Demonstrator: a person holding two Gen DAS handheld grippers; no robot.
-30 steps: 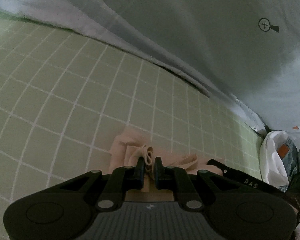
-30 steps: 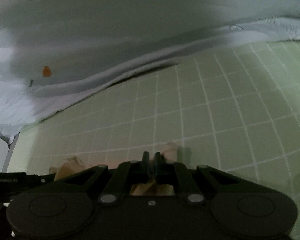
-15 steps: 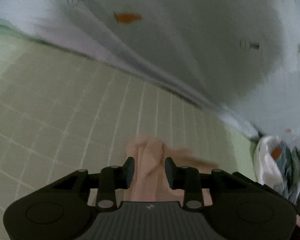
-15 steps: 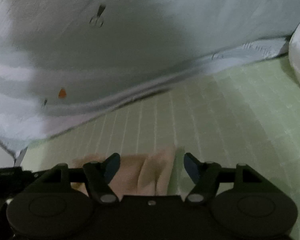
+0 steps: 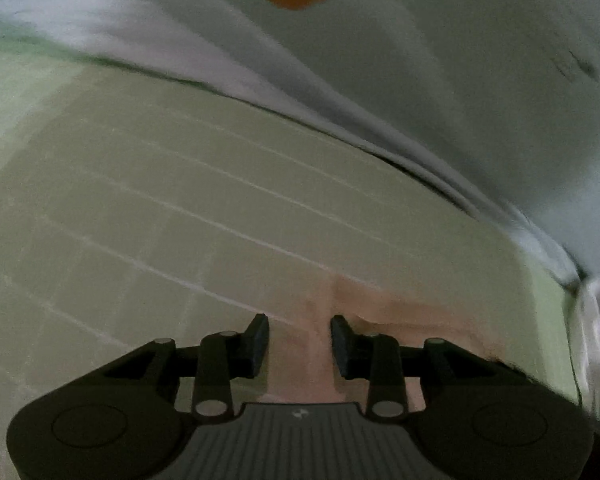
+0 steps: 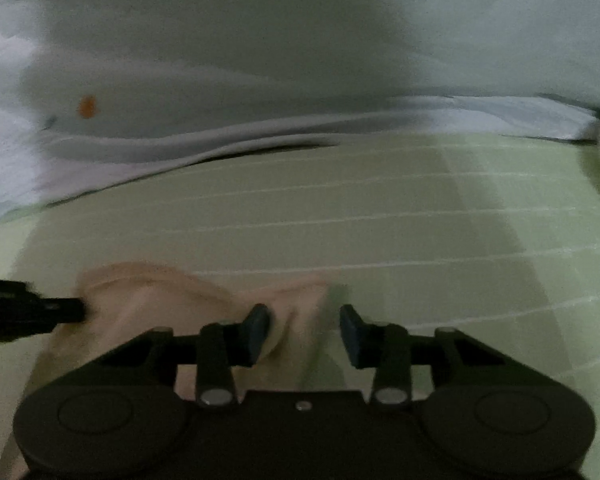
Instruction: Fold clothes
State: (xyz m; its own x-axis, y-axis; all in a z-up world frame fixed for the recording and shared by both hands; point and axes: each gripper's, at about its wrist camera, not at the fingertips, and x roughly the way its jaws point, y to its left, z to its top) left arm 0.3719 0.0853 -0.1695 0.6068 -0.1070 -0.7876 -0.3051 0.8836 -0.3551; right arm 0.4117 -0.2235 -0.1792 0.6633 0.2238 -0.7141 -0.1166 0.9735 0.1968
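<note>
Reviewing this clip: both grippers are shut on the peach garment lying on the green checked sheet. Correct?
Not quite. Both wrist views show the left gripper and right gripper open, jaws apart, gripping nothing. The peach garment does lie on the green checked sheet.

Left gripper point(image 5: 299, 343): matte black body, ribbed grey centre plate (small logo), silver pivot screws, dark-blue finger pads point(image 5: 259, 340).
</note>
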